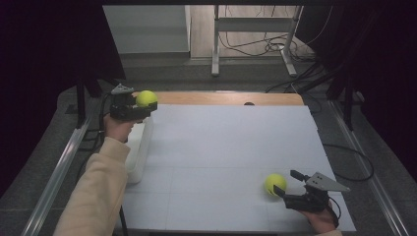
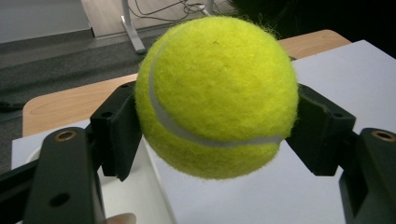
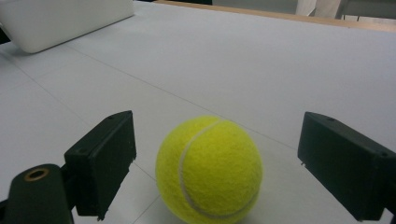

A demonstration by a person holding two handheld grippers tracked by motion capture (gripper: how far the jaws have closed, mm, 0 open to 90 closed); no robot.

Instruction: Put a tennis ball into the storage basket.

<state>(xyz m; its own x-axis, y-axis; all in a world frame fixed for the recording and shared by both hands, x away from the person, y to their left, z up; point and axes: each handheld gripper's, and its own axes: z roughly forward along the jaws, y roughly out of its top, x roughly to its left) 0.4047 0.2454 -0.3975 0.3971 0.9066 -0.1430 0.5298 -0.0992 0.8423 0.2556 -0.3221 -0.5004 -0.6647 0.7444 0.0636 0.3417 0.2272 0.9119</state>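
Observation:
My left gripper (image 1: 142,105) is shut on a yellow tennis ball (image 1: 146,98) and holds it in the air above the far end of a white bin (image 1: 137,152) at the table's left edge. In the left gripper view that ball (image 2: 217,95) sits squeezed between both black pads (image 2: 116,128). A second tennis ball (image 1: 275,184) rests on the white table sheet (image 1: 226,147) at the near right. My right gripper (image 1: 287,183) stands open around it; in the right gripper view this ball (image 3: 208,168) lies between the jaws, clear of both pads (image 3: 105,158).
The white bin (image 3: 60,21) runs along the left edge of the table. A wooden strip (image 1: 231,98) borders the far edge. Beyond it are a metal stand (image 1: 255,34) and loose cables (image 1: 275,46) on the floor. Metal rails (image 1: 54,172) flank the table.

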